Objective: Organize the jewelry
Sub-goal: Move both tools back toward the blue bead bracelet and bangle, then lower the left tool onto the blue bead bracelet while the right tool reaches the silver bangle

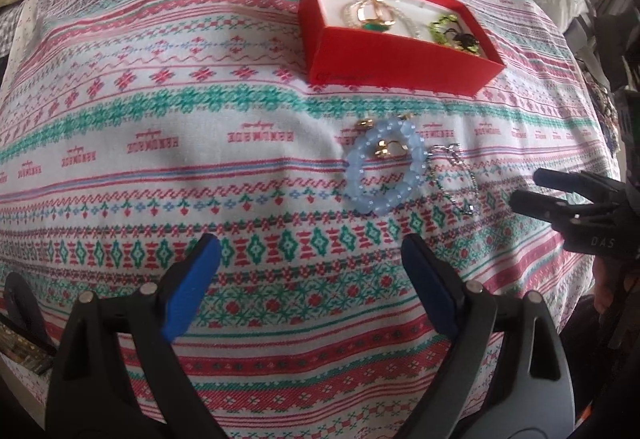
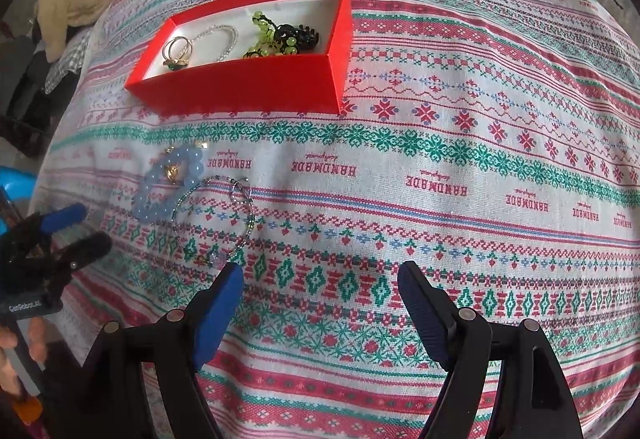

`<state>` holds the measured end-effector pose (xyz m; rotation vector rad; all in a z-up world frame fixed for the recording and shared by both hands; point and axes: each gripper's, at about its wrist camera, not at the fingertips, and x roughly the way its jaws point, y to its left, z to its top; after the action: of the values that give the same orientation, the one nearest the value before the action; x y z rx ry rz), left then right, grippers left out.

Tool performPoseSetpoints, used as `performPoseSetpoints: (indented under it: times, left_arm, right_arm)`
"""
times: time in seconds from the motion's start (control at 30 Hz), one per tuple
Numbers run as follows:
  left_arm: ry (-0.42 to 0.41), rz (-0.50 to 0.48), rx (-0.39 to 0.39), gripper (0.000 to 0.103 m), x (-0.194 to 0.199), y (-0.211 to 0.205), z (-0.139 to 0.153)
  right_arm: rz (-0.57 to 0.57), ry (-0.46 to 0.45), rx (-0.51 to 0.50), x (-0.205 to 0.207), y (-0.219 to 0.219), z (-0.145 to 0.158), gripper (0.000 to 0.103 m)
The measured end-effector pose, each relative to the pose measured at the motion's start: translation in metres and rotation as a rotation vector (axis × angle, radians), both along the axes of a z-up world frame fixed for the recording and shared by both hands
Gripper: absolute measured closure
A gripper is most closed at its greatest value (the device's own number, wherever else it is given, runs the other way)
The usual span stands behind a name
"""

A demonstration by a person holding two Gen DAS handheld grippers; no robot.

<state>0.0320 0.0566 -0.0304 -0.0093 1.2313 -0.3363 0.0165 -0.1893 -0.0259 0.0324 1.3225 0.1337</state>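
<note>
Both grippers, left (image 1: 310, 259) and right (image 2: 320, 287), hover empty with fingers spread over the patterned cloth (image 2: 440, 239), while the blue bead bracelet (image 1: 384, 167) and thin chain (image 1: 456, 179) lie near the red box (image 1: 384, 51) farther back.

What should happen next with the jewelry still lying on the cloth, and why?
Probably ease the right hand-held gripper forward and to its left onto the thin beaded chain. It is open and empty, and the chain lies just beyond its left fingertip. The chain and the blue bead bracelet are still outside the red box, which already holds other pieces.
</note>
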Motion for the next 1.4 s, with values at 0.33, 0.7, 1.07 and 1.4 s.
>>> performPoseSetpoints:
  times: [0.33, 0.7, 1.07, 1.4]
  left_arm:
    - [-0.050, -0.099, 0.010, 0.039, 0.009, -0.029, -0.007]
    - [-0.024, -0.012, -0.030, 0.073, 0.033, -0.029, -0.012]
    - [-0.049, -0.029, 0.096, 0.082, 0.044, -0.073, -0.022]
    - [-0.053, -0.022, 0.111, 0.090, 0.038, -0.065, -0.016]
  right_arm:
    - [0.031, 0.014, -0.015, -0.001, 0.013, -0.008, 0.022]
    - [0.014, 0.010, -0.006, 0.004, 0.009, -0.005, 0.022]
    - [-0.008, -0.006, 0.034, 0.023, 0.023, -0.007, 0.022]
    - [0.004, -0.007, 0.043, 0.040, 0.053, -0.017, 0.024]
